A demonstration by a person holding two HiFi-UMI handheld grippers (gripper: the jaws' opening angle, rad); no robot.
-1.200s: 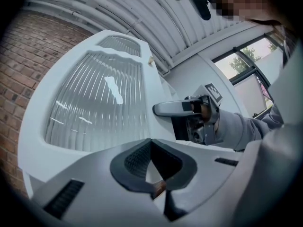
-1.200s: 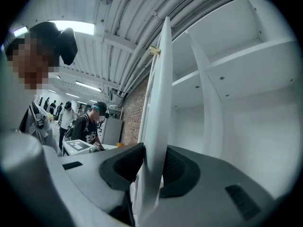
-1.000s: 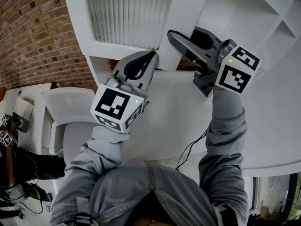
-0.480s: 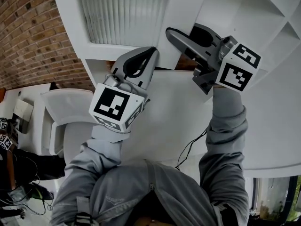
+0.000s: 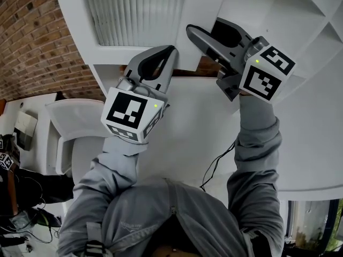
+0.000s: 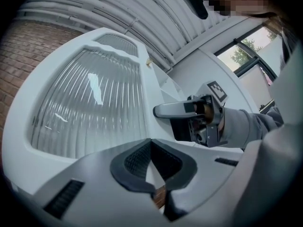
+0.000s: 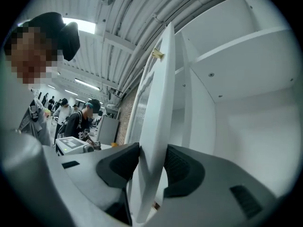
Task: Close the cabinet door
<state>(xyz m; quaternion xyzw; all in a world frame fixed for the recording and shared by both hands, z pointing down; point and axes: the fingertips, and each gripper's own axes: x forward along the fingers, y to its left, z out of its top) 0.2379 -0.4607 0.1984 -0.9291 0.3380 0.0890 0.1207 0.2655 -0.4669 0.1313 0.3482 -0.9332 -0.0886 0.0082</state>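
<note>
The white cabinet door (image 5: 206, 4) with its ribbed glass panel (image 5: 134, 15) stands ajar, seen edge-on in the right gripper view (image 7: 158, 103). My right gripper (image 5: 202, 28) straddles the door's free edge. Its jaws are opening and the door edge (image 7: 152, 150) sits between the pads, no longer squeezed. My left gripper (image 5: 170, 51) is shut and holds nothing. Its tips (image 6: 151, 142) point at the door's bottom rail, just below the glass (image 6: 85, 103). One right finger (image 6: 170, 109) shows past the door edge in the left gripper view.
White shelves (image 5: 289, 15) fill the open cabinet to the right of the door (image 7: 236, 79). A brick wall (image 5: 32, 42) runs along the left, with a white chair (image 5: 69, 116) below it. Several people (image 7: 85, 117) stand in the background. A thin cable (image 5: 214, 170) hangs by my right sleeve.
The right gripper's jaws have spread wider around the door edge. Both grippers and the door sit slightly higher and further left in the head view. The left gripper stays shut.
</note>
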